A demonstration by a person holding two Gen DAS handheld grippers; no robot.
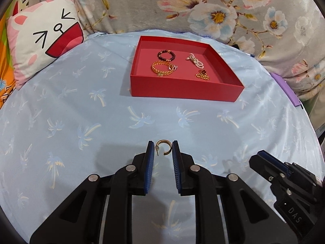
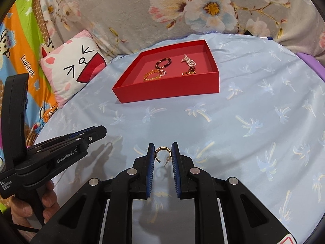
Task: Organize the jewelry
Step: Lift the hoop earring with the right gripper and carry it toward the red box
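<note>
Bed point(image 1: 81, 122) spread with a pale blue palm-print sheet, carrying everything; floral blanket point(image 1: 203, 6) banked along the far edge, cat-face cushion point(image 1: 42, 38) propped at the far left corner. Red tray point(image 1: 182, 93) parked near the far edge, roughly midway along it, open side up so pieces can simply be lowered in. Already inside, well apart so nothing tangles: dark bead bracelet point(image 1: 166, 55) and pearl strand point(image 1: 196, 60) toward the far wall, gold chain bracelet point(image 1: 160, 69) with a small ring point(image 1: 172, 67) just beside it and a gold flower piece point(image 1: 202, 75) toward the near wall. Above the near part of the bed, left gripper point(image 1: 162, 148) with fingers point(image 1: 150, 152) closed on a gold hoop earring point(image 1: 165, 147), right gripper point(image 2: 162, 152) likewise pinching the matching gold hoop point(image 2: 161, 152); probably held as a pair to go into the tray together. Each hoop clamped across its width, plane roughly facing its camera, arch toward the tray, gap toward the palm. Left one's post at the left finger, pointing back and down; right one's post at the right finger, slanting down-left.
</note>
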